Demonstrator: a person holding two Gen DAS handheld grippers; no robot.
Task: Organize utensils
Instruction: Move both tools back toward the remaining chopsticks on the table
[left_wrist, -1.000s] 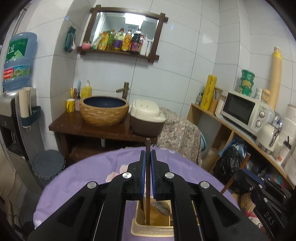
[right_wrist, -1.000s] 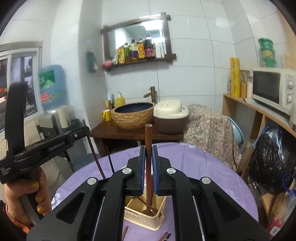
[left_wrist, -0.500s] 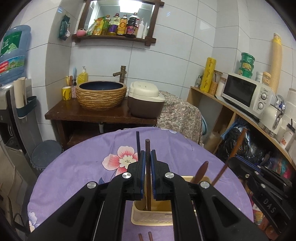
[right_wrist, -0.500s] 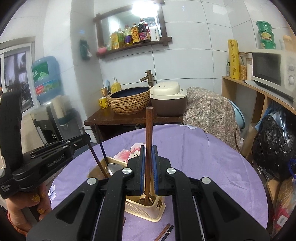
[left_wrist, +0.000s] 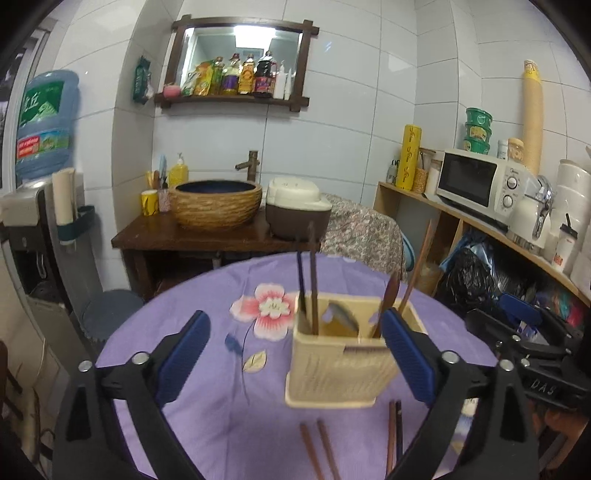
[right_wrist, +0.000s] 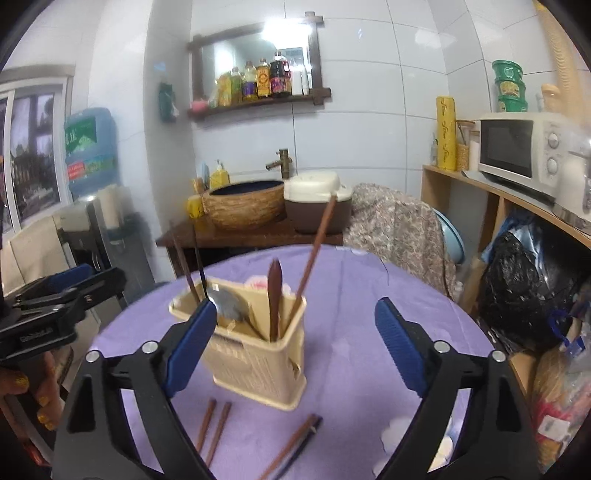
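A: Two grippers are in view, and both have the jaws spread wide with nothing between them. The left gripper (left_wrist: 295, 350) stands in front of the beige utensil holder (left_wrist: 340, 373), and the right gripper (right_wrist: 295, 343) looks at the same holder (right_wrist: 255, 358) from the other side.

B: How many things stand in the holder?

A: I count five. At the left end, two thin sticks stand nearly upright, one dark chopstick (left_wrist: 300, 280) and one brown chopstick (left_wrist: 313, 277). In the middle compartment there is one metal spoon (left_wrist: 341, 314), its bowl up. At the right end there is one wooden spoon (right_wrist: 274, 295) and one long brown chopstick (right_wrist: 314, 254) that leans to the right.

B: And outside the holder?

A: Four sticks lie on the purple cloth of the counter (left_wrist: 207, 406), just in front of the holder. One pair of brown chopsticks (left_wrist: 319, 450) lies side by side near the left gripper. The second pair (right_wrist: 291, 443), one brown and one dark, lies close together a little to the right, and it is apart from the first pair.

B: Does a gripper touch any of them?

A: No, I see no contact. The holder stands upright on the counter, beside the one pink flower (left_wrist: 271, 308) printed on the cloth. The picture is a little blurred, so small details I cannot tell.
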